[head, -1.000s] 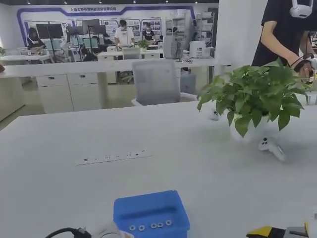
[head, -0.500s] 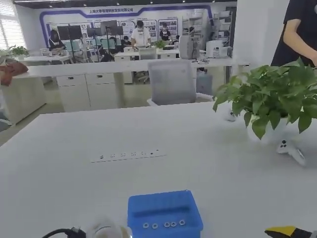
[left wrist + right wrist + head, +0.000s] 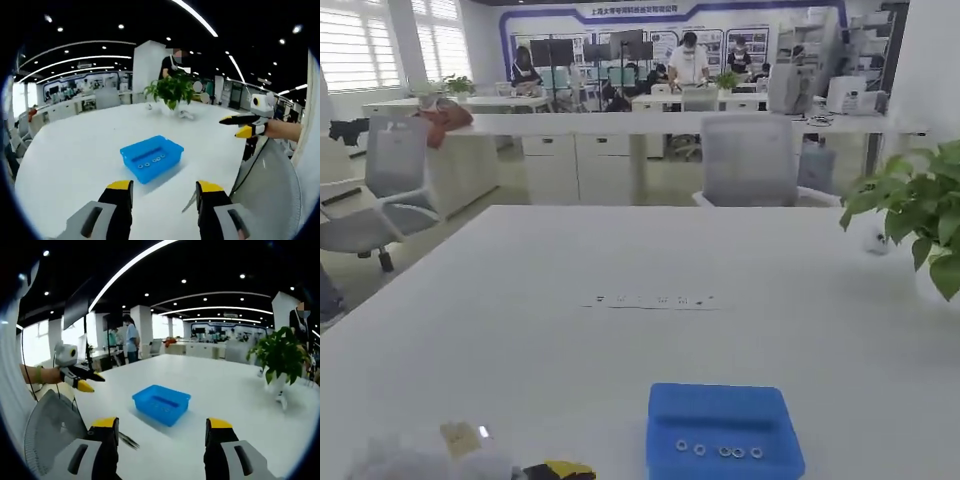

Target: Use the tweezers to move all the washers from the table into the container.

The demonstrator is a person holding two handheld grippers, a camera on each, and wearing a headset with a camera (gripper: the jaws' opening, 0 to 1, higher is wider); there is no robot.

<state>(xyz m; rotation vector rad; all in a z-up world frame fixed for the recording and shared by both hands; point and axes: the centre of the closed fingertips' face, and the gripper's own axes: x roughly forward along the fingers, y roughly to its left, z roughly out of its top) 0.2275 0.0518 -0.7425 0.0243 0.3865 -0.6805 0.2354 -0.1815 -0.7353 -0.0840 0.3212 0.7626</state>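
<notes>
The left claw (image 3: 162, 186) and the right claw (image 3: 162, 424) are both gaping wide, gripping nothing. The washers (image 3: 720, 450) are lying inside the blue container (image 3: 720, 391) on the desk (image 3: 570, 360) (the tweezers (image 3: 129, 441) are resting near the desk's edge).

Bright ceiling-strip lighting, soft blur, heavy fisheye edge distortion.

Facing a large white table (image 3: 500, 320) in an open office. Seeing a grey chair (image 3: 750, 160) standing behind it, then white desks (image 3: 580, 125), windows (image 3: 360, 45) with blinds at the left, and a blue-framed wall board (image 3: 670, 12). Shining overhead, long strip lights (image 3: 130, 267).
</notes>
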